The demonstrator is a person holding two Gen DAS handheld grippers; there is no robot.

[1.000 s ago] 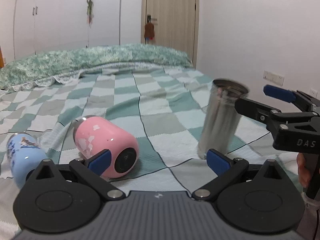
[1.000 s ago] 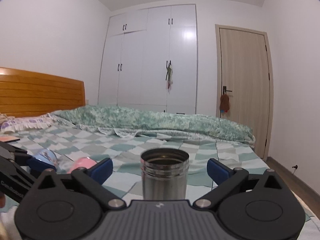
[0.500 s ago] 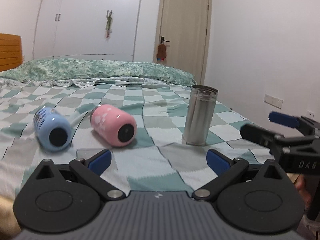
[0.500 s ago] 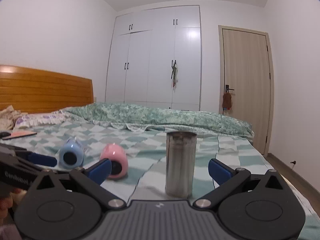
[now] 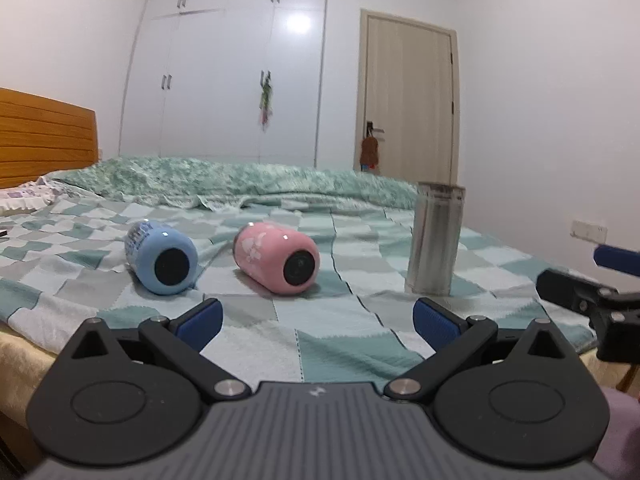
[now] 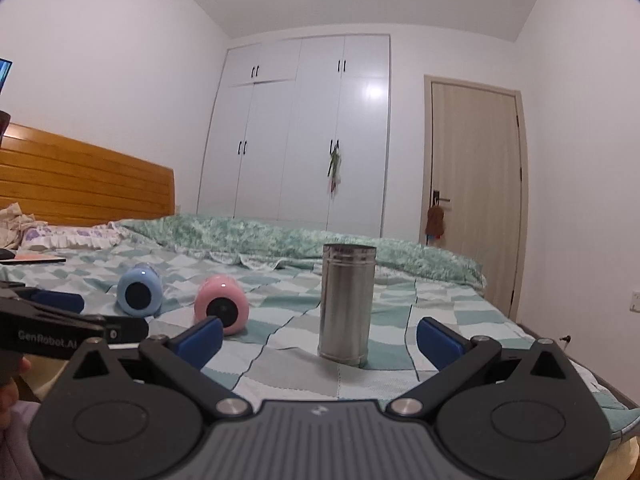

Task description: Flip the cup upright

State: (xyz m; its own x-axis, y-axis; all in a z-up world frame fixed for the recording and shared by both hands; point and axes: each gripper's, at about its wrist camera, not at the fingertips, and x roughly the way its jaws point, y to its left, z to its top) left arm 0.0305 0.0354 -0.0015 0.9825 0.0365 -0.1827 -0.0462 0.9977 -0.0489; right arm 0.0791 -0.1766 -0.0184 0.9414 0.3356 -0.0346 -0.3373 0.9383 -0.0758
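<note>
A steel cup (image 5: 436,240) stands upright on the checked bed cover; it also shows in the right wrist view (image 6: 347,304). A pink cup (image 5: 276,258) and a blue cup (image 5: 162,258) lie on their sides to its left, bases toward me; both show in the right wrist view, pink (image 6: 222,309) and blue (image 6: 139,294). My left gripper (image 5: 318,320) is open and empty, back from the cups near the bed's edge. My right gripper (image 6: 320,336) is open and empty, short of the steel cup.
The green-and-white checked bed cover (image 5: 328,340) ends at the near edge. A rumpled green quilt (image 5: 240,180) lies behind the cups. A wooden headboard (image 6: 80,188) is at the left, a wardrobe and a door behind.
Both grippers have drawn back and away from the cups. The steel cup stands free, no longer between the right gripper's fingers. The pink and blue cups lie as before.
</note>
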